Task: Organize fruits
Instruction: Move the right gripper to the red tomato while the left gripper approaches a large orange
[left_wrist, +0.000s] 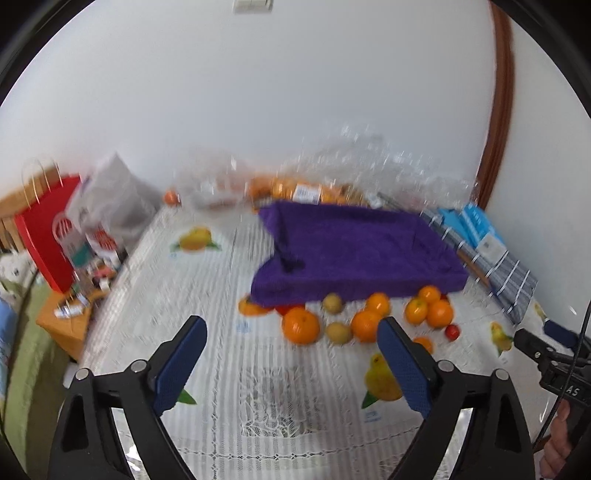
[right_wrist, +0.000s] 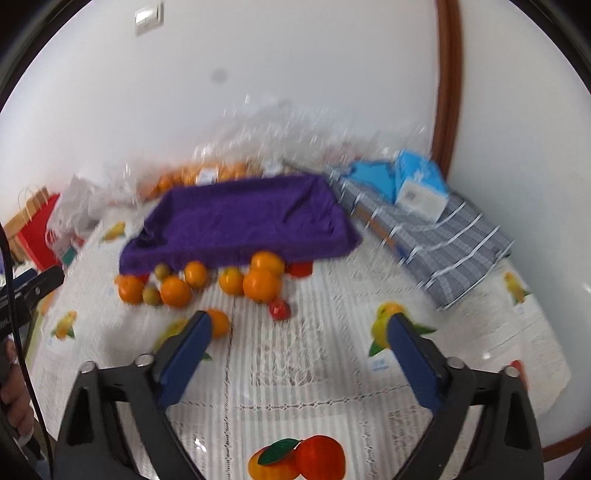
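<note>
No legible writing on blurred blue boxes (right_wrist: 417, 181), bagged oranges' label (left_wrist: 307, 192).

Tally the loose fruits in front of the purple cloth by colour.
Orange fruits: 8
Green-brown fruits: 2
Red fruits: 3, two partly tucked under the purple cloth
Total: 13

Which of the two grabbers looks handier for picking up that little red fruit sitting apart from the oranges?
Probably the right gripper: it is open, and the small red fruit lies just ahead between its fingers. From the left gripper, the fruit sits off to the side.
</note>
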